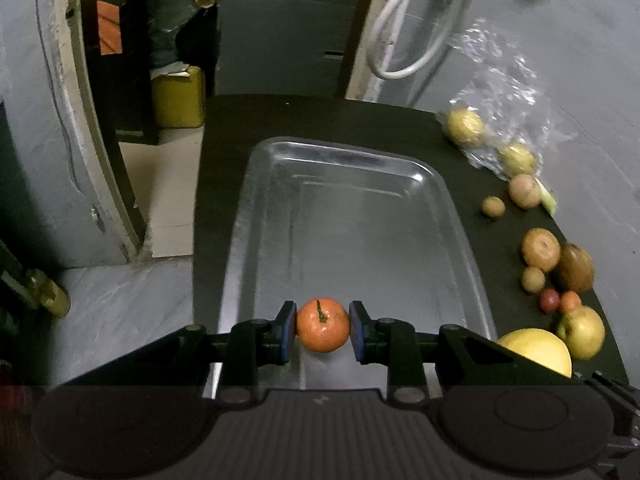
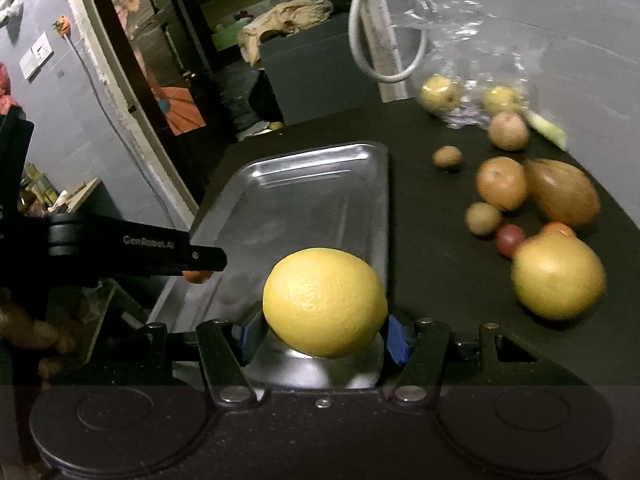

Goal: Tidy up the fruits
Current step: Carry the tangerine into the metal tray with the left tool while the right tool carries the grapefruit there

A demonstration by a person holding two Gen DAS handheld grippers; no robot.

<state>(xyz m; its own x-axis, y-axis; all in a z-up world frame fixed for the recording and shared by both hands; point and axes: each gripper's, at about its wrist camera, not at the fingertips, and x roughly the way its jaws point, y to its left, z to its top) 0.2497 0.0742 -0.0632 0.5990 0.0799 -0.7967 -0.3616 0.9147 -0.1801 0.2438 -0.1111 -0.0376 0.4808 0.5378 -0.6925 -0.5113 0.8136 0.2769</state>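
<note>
My left gripper [image 1: 322, 330] is shut on a small orange tangerine [image 1: 322, 325] with a green stem, held over the near end of the bare metal tray [image 1: 352, 208]. My right gripper [image 2: 324, 334] is shut on a large yellow citrus fruit [image 2: 325, 302], above the tray's near right corner [image 2: 376, 208]. The same yellow fruit [image 1: 538, 350] shows at the lower right of the left wrist view. The left gripper's black arm [image 2: 132, 250] crosses the left of the right wrist view, with a sliver of the tangerine [image 2: 197, 276] under it.
Loose fruit lies on the black table right of the tray: a yellow-green apple [image 2: 558, 276], a brown pear-shaped fruit [image 2: 564, 198], an orange [image 2: 500, 182], small kiwis [image 2: 482, 218] and red fruits [image 2: 509, 239]. A clear plastic bag [image 2: 468, 80] with pale fruit sits at the far right corner. A person's hand [image 2: 28, 332] is at left.
</note>
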